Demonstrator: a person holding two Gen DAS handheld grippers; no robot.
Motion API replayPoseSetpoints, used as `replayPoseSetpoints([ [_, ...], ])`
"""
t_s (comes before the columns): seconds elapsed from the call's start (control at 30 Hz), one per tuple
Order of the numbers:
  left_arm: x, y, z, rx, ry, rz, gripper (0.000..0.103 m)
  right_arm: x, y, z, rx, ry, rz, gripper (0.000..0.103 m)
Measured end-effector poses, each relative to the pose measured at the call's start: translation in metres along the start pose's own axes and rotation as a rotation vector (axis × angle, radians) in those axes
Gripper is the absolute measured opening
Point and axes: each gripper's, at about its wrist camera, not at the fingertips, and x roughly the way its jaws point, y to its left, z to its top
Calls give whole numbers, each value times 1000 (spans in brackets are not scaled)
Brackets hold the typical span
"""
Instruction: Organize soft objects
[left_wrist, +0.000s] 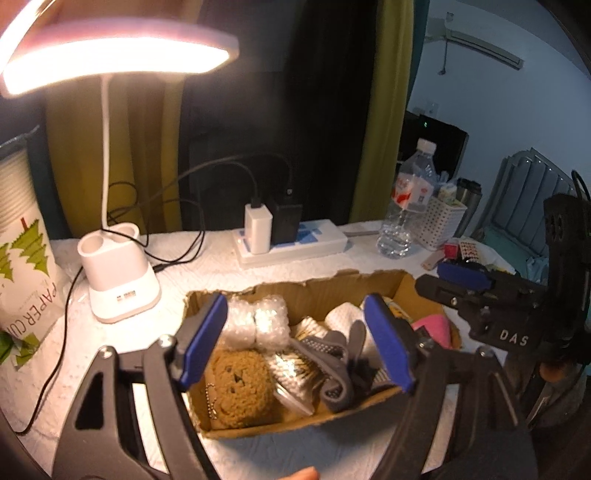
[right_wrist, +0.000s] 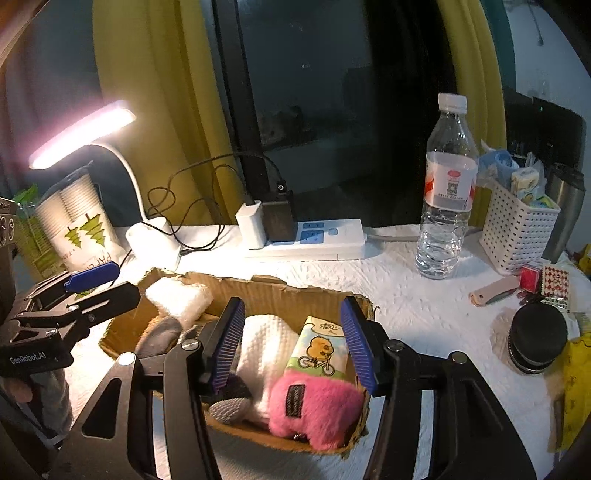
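Observation:
A cardboard box (left_wrist: 280, 288) (right_wrist: 266, 291) holds soft things: a brown plush face (left_wrist: 238, 387), bubble wrap rolls (left_wrist: 256, 323), a grey glove (left_wrist: 332, 365), a white cloth (right_wrist: 266, 347), a tissue pack (right_wrist: 321, 350) and a pink plush (right_wrist: 314, 406). My left gripper (left_wrist: 295, 347) hovers open and empty over the box's left half. My right gripper (right_wrist: 291, 347) hovers open and empty over the box's right half, astride the tissue pack. Each gripper shows in the other's view, the right one (left_wrist: 465, 280) and the left one (right_wrist: 88, 280).
A lit white desk lamp (left_wrist: 118, 280) stands left, by a paper cup sleeve (left_wrist: 26, 258). A power strip (right_wrist: 314, 240) with chargers lies behind the box. A water bottle (right_wrist: 447, 199), white basket (right_wrist: 517, 229), steel mug (right_wrist: 565, 206), black lid (right_wrist: 537, 343) and small items sit right.

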Motion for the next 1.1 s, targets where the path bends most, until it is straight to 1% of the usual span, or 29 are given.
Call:
replayPoseSetpoints([
  [0.63,-68,-15,-24,-7,-41,-6,79,-59,32,-24,-32,-40,-16,57],
  [0.7,-73,-17,-28,-6,-40,-9,84,-66,35,-28,-34,-44,-21,57],
  [0.73,-75,-18,-29,-7,-38,-11,93,-69,36,-29,-34,-46,-22,57],
  [0.77,-79,-19,-32,-9,-39,-16,95,-72,37,-32,-34,-49,-23,57],
  [0.97,-100,-23,-42,-3,-51,-8,95,-91,44,-44,-37,-60,-32,57],
  [1.1,-115,-26,-49,-6,-64,11,95,-105,49,-52,-38,-68,-39,57],
])
